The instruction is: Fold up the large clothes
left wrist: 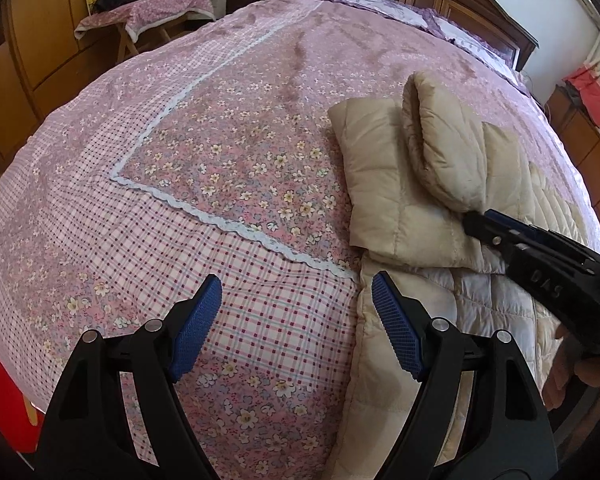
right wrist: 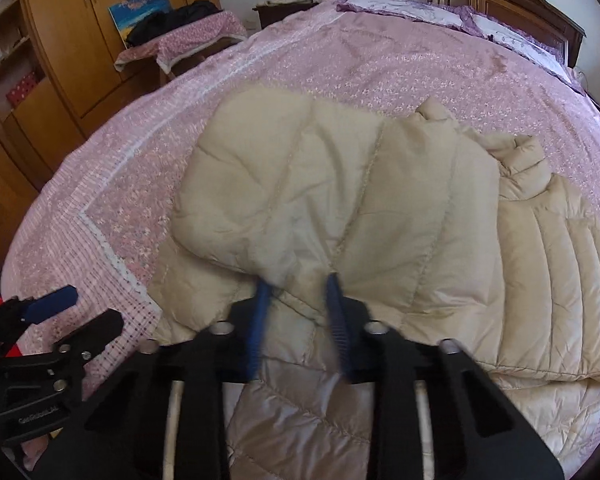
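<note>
Covering almost everything in view, a wide bed with a pink floral and checked quilted cover [left wrist: 228,152] carries a beige quilted down jacket [right wrist: 420,216] spread across its near right part, collar toward the headboard. One puffy beige sleeve [right wrist: 284,196] is folded up over the jacket's body. The right gripper [right wrist: 298,292] has its blue-padded jaws pinched narrow on the sleeve's end, lifting it. The left gripper [left wrist: 296,312] hangs above the checked border just beside the jacket's edge, jaws wide apart and holding nothing.
</note>
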### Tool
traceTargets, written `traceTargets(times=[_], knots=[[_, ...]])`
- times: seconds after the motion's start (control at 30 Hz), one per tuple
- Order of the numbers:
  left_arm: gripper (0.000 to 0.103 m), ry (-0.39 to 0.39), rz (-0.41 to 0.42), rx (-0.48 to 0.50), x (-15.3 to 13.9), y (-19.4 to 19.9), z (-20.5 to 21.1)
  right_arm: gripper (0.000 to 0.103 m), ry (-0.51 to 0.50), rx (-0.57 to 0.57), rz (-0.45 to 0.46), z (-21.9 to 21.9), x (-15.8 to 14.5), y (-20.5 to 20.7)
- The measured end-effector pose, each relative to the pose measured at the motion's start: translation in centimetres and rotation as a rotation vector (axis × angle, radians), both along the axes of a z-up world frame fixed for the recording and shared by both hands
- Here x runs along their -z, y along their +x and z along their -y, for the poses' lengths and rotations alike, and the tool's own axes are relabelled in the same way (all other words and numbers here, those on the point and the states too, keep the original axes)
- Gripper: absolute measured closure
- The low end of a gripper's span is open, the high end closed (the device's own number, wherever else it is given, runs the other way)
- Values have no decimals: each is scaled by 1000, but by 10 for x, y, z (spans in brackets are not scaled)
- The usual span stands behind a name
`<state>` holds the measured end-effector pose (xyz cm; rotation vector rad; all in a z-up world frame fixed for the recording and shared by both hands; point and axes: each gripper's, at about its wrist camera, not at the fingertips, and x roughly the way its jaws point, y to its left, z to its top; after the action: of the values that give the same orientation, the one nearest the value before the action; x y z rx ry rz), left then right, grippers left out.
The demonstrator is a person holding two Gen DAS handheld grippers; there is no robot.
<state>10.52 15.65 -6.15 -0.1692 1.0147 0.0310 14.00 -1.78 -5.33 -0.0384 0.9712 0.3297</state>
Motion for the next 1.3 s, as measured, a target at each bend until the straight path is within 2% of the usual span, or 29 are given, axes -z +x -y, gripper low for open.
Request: traceTargets(times=[0.1, 0.3, 0.53, 0.77, 1.13, 1.3], knots=[[26, 3, 6, 9, -2, 1, 3, 99, 34, 11, 26, 10, -13, -4], [26, 8, 32, 41, -12, 5, 17, 101, 103, 65, 105, 46, -50, -18], [26, 3, 61, 73, -20, 8, 33, 102, 100, 178, 183, 101, -72, -41], [26, 11, 64, 106, -23, 15, 48, 103, 83, 296, 183, 151, -65, -56], [26, 38, 81, 161, -28, 26, 75, 103, 123, 430, 101, 205, -36, -69], [23, 62, 82, 202, -27, 39, 90, 103, 142, 451, 54, 220, -25, -75]])
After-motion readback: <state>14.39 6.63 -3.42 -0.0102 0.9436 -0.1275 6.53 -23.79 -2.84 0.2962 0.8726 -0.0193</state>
